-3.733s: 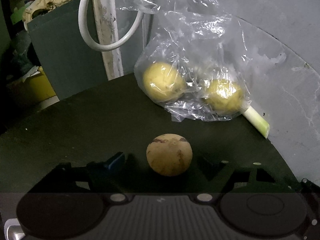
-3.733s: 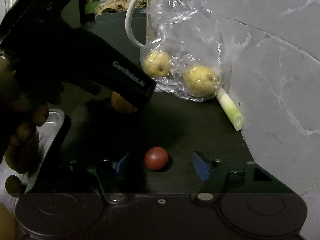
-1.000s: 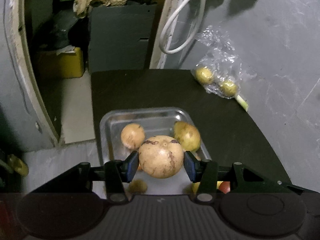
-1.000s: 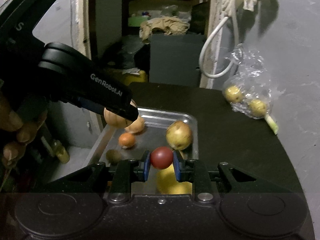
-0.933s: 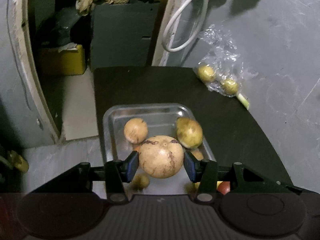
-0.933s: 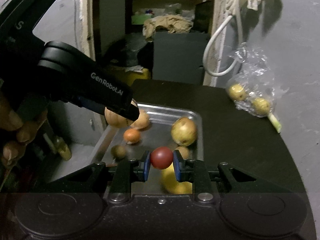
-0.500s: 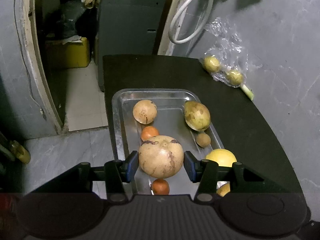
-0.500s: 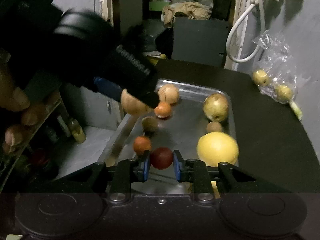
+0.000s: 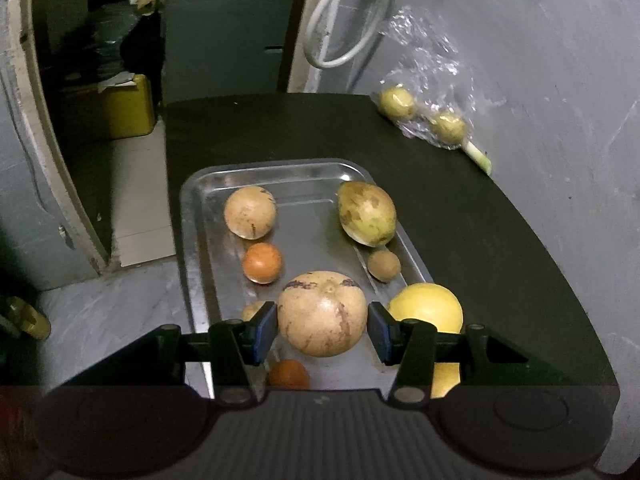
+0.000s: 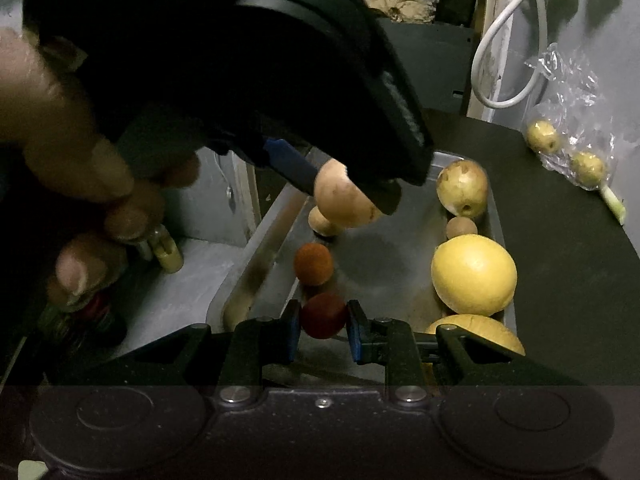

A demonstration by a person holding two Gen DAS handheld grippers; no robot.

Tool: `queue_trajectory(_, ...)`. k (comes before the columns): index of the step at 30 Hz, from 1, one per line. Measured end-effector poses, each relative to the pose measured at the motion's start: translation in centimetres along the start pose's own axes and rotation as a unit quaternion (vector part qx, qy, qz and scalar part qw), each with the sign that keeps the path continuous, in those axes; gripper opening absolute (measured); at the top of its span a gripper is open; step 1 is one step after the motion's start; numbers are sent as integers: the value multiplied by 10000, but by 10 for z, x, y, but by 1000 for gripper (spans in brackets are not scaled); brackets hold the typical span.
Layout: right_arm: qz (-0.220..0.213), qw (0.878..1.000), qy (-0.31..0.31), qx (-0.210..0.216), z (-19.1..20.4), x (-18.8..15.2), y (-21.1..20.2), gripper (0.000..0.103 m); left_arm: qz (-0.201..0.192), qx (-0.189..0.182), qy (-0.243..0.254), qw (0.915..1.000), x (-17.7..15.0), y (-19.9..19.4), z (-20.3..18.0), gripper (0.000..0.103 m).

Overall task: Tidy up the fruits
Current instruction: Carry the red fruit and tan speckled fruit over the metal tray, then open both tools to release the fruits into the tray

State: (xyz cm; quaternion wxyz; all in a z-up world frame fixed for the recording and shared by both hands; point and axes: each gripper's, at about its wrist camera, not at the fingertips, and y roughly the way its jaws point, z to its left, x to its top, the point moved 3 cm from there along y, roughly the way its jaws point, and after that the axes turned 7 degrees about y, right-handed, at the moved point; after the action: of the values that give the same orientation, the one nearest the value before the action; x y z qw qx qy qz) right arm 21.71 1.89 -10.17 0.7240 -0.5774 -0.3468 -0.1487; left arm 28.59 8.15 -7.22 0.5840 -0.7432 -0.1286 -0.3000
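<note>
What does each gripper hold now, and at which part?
Left gripper: tan round fruit, by its opposite sides. Right gripper: small red fruit, also by its sides.

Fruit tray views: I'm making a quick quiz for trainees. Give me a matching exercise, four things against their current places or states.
Things:
1. tan round fruit
2. small red fruit
3. large yellow fruit
4. plastic bag

Places or states:
A. lying in the metal tray, by its right side
B. held between the pads of the left tool
C. on the dark table against the wall, two yellowish fruits inside
D. held between the pads of the right tool

Pairs: 1-B, 2-D, 3-A, 4-C
</note>
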Motion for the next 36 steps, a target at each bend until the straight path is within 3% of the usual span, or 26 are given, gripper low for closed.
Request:
queue_trajectory(19, 186, 9997, 127, -75, -12, -4, 13, 30, 233, -24, 217, 9995, -12, 33, -3, 53)
queue_trajectory(31, 244, 9995, 212, -46, -16, -6, 9, 48, 331, -35, 282, 9990, -14, 40, -5, 54)
queue_trajectory(36, 224, 9997, 101, 29, -12, -7, 2, 61, 319, -45, 275, 9991, -16, 37, -5, 56)
